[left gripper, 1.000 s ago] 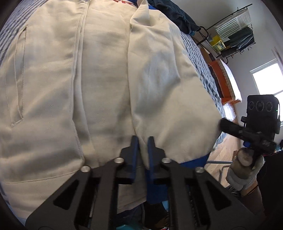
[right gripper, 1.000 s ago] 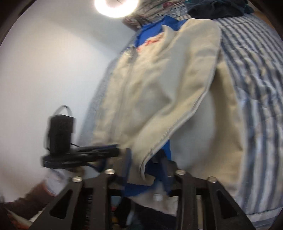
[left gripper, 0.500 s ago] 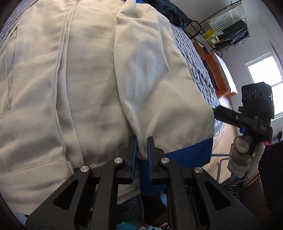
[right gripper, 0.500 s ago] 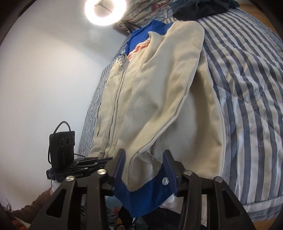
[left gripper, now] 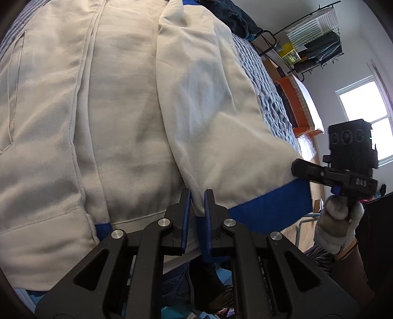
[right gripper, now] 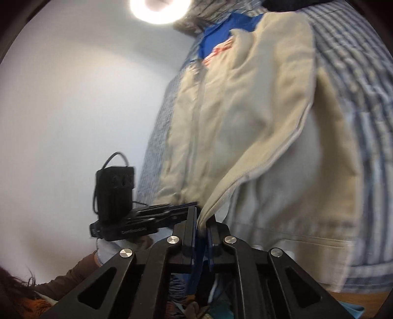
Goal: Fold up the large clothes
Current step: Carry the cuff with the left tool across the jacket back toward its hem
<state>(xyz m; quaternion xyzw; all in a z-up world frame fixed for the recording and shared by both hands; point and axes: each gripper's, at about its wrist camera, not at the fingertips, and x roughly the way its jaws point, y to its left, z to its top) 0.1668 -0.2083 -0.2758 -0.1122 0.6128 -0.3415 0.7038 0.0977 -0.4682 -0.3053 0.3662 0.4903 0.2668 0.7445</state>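
Black left gripper (left gripper: 196, 196) with blue pads, silver screws, black right gripper (left gripper: 298, 168) with camera box and cable, pale knit gloves, brown sleeves

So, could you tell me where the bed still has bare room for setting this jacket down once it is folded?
Bare striped bedspread runs along the cream jacket's right side, up to the dark clothes piled near the head. The bed's middle and its wall side are taken by the jacket itself.

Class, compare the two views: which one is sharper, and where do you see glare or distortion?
Left wrist view: sharp, daylit, the window blown out, the jacket bulging with fisheye curvature. Right wrist view: smeared by motion blur, the ceiling lamp glaring white, the striped bedcover streaked.
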